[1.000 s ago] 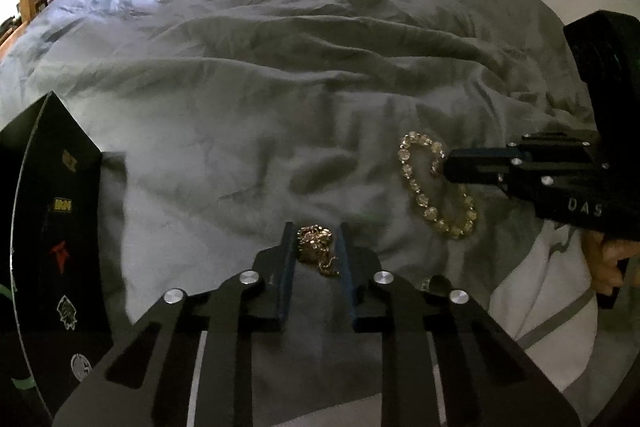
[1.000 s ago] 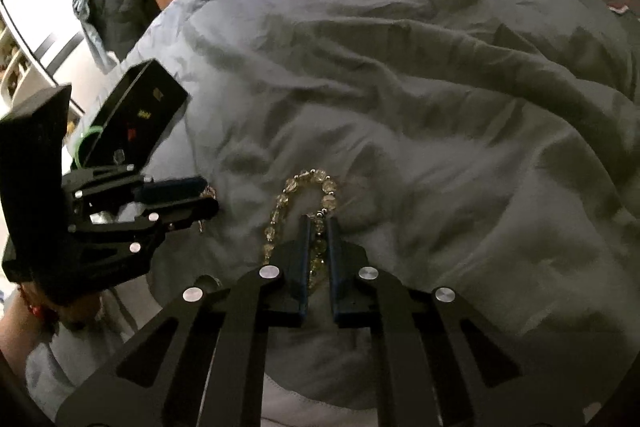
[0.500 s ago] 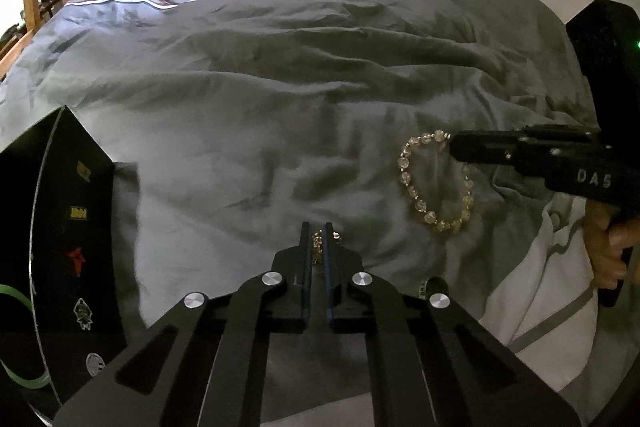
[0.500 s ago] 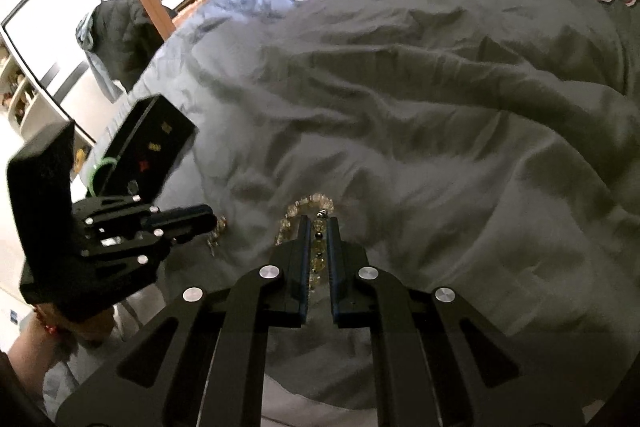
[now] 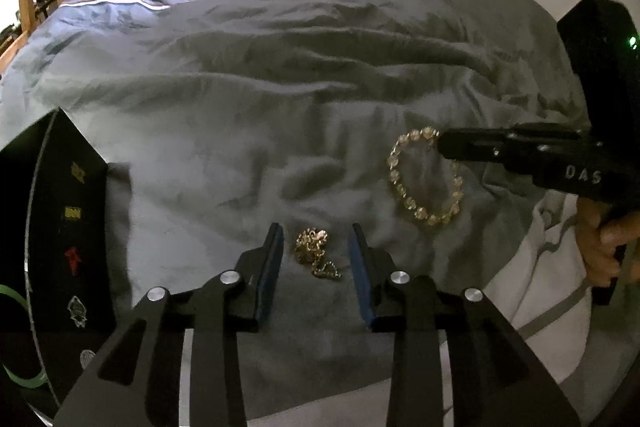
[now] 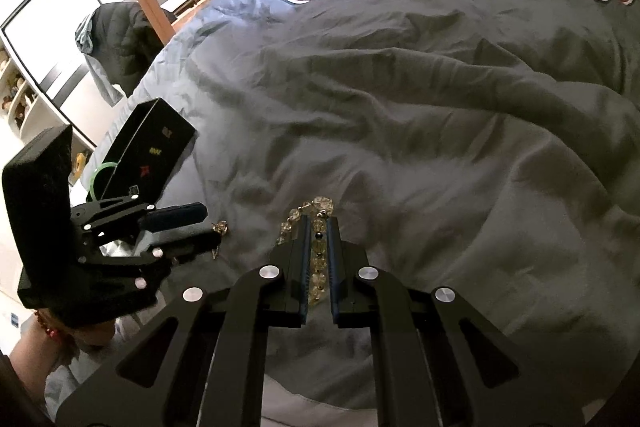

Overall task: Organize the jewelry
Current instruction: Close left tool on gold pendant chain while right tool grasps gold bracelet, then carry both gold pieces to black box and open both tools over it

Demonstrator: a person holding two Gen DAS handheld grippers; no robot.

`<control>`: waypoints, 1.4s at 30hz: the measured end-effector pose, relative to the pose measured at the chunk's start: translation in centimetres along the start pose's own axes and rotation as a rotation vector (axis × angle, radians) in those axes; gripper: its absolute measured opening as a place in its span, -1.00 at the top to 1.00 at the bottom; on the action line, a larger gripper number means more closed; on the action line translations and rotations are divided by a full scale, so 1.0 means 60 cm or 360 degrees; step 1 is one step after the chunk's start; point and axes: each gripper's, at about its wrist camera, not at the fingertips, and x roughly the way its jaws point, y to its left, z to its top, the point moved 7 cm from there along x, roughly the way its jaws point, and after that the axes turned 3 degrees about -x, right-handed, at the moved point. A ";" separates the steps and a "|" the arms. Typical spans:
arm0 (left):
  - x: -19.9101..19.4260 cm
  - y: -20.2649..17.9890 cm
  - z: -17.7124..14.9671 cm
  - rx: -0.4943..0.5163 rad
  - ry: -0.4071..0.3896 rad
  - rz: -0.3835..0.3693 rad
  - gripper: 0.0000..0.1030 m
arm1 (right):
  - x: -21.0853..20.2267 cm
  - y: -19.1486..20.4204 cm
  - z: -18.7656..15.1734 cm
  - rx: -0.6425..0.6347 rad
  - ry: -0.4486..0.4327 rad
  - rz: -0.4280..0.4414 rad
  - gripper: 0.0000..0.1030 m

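"DAS" on my right gripper (image 5: pixel 444 147) | clamps bead bracelet (image 5: pixel 425 175) | left gripper (image 5: pixel 317 241) wide, straddling gold chain (image 5: pixel 314 253) on duvet (image 5: pixel 248 115)

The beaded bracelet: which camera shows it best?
The left wrist view: the beaded bracelet shows there as a nearly whole ring on the duvet, the right gripper at its edge. The right wrist view shows only beads between that gripper's fingers.
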 end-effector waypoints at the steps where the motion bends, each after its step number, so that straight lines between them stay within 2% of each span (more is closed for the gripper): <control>1: 0.004 0.000 -0.001 -0.0001 0.0012 0.0000 0.38 | 0.000 -0.001 -0.001 0.0001 0.0001 -0.0001 0.83; 4: 0.015 0.002 -0.006 -0.0004 0.0052 0.0003 0.40 | 0.002 0.000 -0.003 -0.0002 0.0009 -0.0004 0.83; 6: 0.018 0.006 -0.007 -0.0021 0.0061 -0.0007 0.70 | 0.002 0.001 -0.003 -0.0005 0.0008 -0.0005 0.83; 9: 0.012 0.015 -0.004 -0.0060 0.0049 -0.0023 0.86 | 0.000 0.001 -0.001 -0.0005 0.0000 -0.0001 0.83; 20: -0.027 0.012 0.011 -0.0084 -0.0049 -0.0043 0.86 | -0.038 0.018 0.015 0.0039 -0.0106 0.0080 0.83; 26: -0.075 0.007 0.021 -0.0101 -0.0129 -0.0008 0.86 | -0.081 0.042 0.028 0.0007 -0.0180 0.0100 0.83; 33: -0.120 0.013 0.005 -0.0128 -0.0143 0.0072 0.86 | -0.102 0.063 0.033 -0.0022 -0.0189 0.0090 0.83; 42: -0.190 0.044 0.019 -0.0188 -0.0223 0.0140 0.86 | -0.123 0.102 0.040 -0.0068 -0.0166 0.0080 0.83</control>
